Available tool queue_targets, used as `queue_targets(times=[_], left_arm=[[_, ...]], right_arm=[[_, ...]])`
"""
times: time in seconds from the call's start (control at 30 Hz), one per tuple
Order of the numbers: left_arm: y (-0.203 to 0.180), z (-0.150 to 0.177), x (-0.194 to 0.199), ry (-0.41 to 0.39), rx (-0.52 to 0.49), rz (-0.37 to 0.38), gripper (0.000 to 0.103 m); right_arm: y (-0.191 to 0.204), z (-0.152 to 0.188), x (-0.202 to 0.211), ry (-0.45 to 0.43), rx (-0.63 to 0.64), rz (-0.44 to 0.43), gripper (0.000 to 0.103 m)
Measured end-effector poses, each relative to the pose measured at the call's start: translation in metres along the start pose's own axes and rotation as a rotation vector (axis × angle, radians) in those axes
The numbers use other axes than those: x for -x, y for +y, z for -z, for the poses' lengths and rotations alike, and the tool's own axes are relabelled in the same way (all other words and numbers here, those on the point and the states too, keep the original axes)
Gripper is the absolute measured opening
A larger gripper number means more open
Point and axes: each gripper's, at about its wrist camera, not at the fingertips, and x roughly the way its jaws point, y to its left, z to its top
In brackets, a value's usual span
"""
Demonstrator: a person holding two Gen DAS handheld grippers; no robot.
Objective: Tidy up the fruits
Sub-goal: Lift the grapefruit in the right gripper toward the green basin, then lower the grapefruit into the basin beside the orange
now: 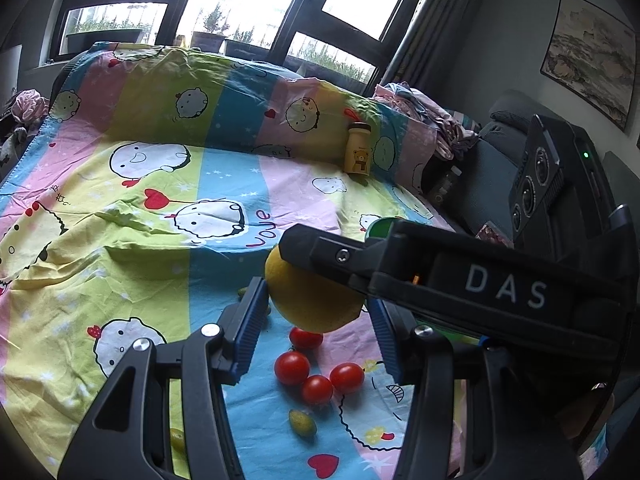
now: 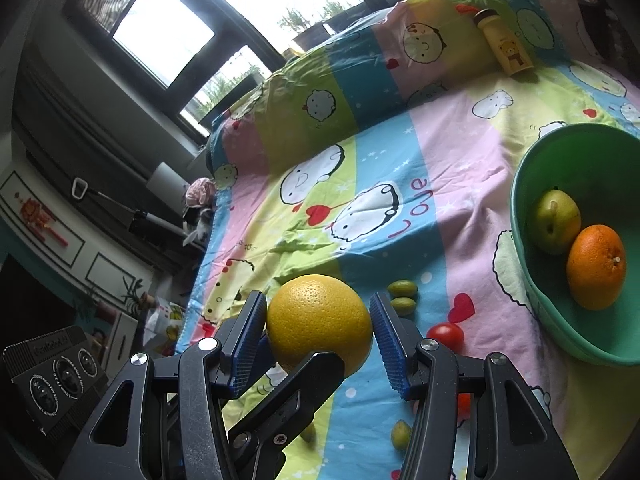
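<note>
step: grapefruit (image 2: 319, 322) clamped jointly by right gripper (image 2: 319, 336) and left gripper (image 1: 316, 332) — lifted off sheet (image 2: 400, 168); next: carry to green bowl (image 2: 560, 332), release gently

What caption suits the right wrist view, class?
Both grippers clamp a yellow grapefruit over a cartoon bedsheet, beside a green bowl holding a pear and an orange.

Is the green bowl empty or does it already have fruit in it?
Not empty. The green bowl holds a green pear and an orange, side by side.
</note>
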Motion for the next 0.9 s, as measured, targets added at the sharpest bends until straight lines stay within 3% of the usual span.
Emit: queue_targets(times=[0.9], left_arm=[[-0.066, -0.015, -0.04, 0.029, -0.152, 0.076, 0.051]], right_arm=[[-0.058, -0.018, 0.052, -0.148, -0.143, 0.017, 0.056]])
